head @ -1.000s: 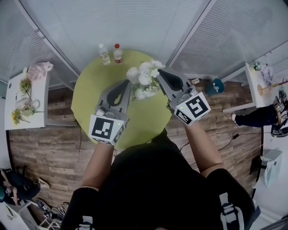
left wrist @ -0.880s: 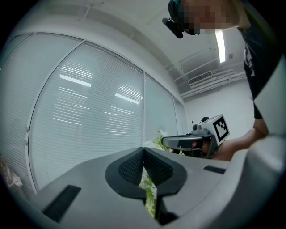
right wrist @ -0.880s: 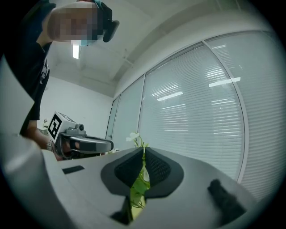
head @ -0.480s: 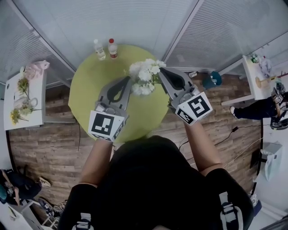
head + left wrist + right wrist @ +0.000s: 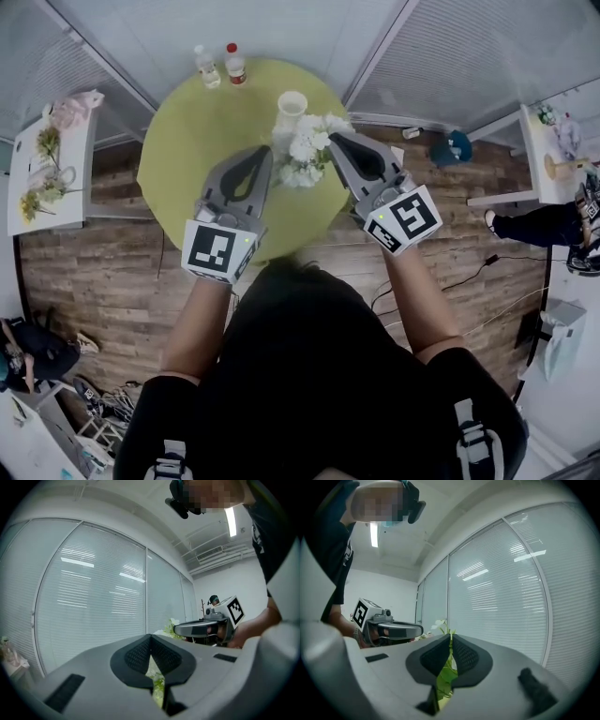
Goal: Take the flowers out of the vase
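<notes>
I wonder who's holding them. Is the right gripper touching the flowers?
Touching. In the right gripper view, the right gripper has its jaws shut on the flowers' green stems.

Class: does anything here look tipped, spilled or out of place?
Nothing stands out. The white vase stands upright on the green table; the white flowers are out of it, held between the left hand-held gripper and the right hand-held gripper. Nothing looks spilled.

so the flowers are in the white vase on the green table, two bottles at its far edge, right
No: the flowers are out of the white vase, held by the right gripper near it; the head view shows its mouth empty. The vase is on the green table, two bottles at its far edge.
</notes>
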Motion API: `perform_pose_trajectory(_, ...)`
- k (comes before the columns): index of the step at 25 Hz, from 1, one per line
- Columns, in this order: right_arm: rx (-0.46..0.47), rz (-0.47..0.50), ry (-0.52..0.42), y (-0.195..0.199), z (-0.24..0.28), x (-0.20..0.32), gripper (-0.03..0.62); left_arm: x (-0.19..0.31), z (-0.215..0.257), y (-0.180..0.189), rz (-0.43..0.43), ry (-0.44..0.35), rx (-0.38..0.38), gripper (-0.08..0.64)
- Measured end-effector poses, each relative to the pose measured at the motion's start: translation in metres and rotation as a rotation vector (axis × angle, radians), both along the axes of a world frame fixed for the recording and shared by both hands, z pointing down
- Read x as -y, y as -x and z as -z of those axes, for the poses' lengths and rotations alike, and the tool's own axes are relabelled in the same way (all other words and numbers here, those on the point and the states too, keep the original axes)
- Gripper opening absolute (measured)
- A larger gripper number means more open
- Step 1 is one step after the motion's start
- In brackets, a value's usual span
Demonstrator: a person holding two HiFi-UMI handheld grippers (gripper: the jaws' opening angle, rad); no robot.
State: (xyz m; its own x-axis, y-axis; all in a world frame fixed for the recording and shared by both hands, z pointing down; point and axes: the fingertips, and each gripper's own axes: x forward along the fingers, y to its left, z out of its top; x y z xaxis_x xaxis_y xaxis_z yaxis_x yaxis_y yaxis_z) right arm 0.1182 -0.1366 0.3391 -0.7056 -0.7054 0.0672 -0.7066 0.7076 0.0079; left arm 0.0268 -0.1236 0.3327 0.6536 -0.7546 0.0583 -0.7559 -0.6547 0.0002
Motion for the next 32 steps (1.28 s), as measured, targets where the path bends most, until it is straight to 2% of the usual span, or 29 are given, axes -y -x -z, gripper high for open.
perform_pose_trajectory(8, 0.006, 0.032, 0.075, -0.002, -0.043, -0.031, 0.026, -0.033, -0.033, -0.008, 0.030, -0.020, -0.007, 0.012)
perform_pose_trajectory(16, -0.026, 0.033, 0.138, 0.025, -0.097, -0.047, 0.026, -0.049, -0.070, 0.007, 0.015, -0.025, 0.009, 0.012)
perform_pose_trajectory(24, -0.042, -0.031, 0.185, 0.059, -0.151, -0.043, 0.026, -0.034, -0.128, 0.028, -0.048, 0.038, -0.013, 0.012)
perform_pose_trajectory(28, -0.104, -0.034, 0.253, 0.074, -0.191, -0.042, 0.026, -0.028, -0.163, 0.038, -0.070, 0.087, -0.010, 0.012)
perform_pose_trajectory(32, -0.126, -0.028, 0.313, 0.089, -0.225, -0.041, 0.026, -0.025, -0.197, 0.049, -0.081, 0.127, -0.002, 0.012)
